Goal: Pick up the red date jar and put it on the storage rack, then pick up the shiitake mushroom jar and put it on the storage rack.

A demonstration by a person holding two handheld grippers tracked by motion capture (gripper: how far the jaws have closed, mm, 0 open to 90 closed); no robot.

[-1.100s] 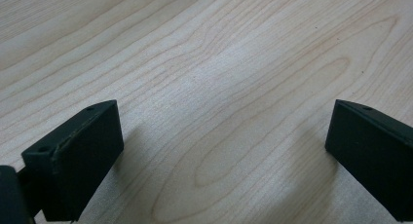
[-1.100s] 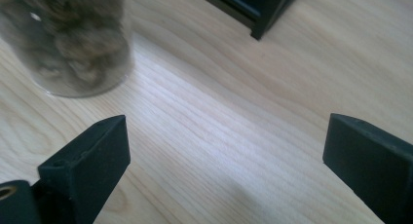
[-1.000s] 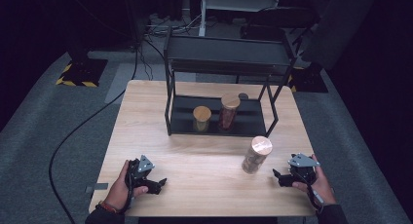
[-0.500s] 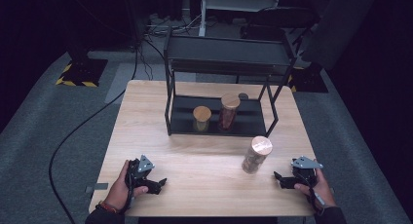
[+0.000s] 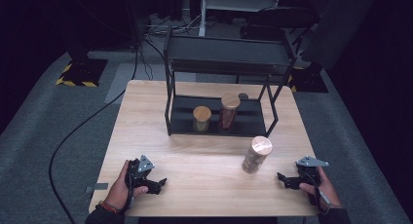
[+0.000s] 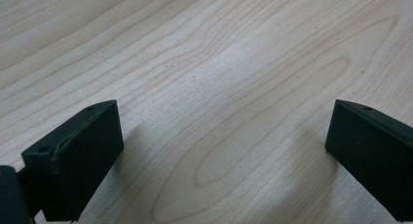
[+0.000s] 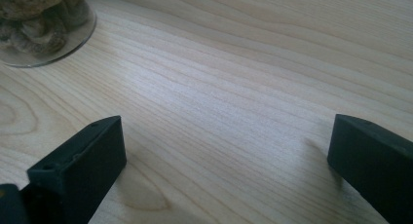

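Note:
A glass jar [image 5: 255,155] with a wooden lid, filled with brown pieces, stands on the wooden table [image 5: 204,160] right of centre. My right gripper [image 5: 283,180] rests low over the table just right of it, jaws pointing at the jar. In the right gripper view the jaws [image 7: 226,156] stand wide apart over bare wood, with the jar's base [image 7: 44,24] at the top left. They have just been opening, with nothing between them. My left gripper [image 5: 160,185] lies near the front left, open over bare wood [image 6: 224,156].
A black two-tier metal rack [image 5: 229,63] stands at the back of the table. Two lidded jars, a short one [image 5: 201,118] and a taller one [image 5: 229,111], sit on its lower shelf. Dark cables and grey floor surround the table.
My right gripper has drawn a little to the right, away from the jar on the table. The left gripper and the jars have stayed put.

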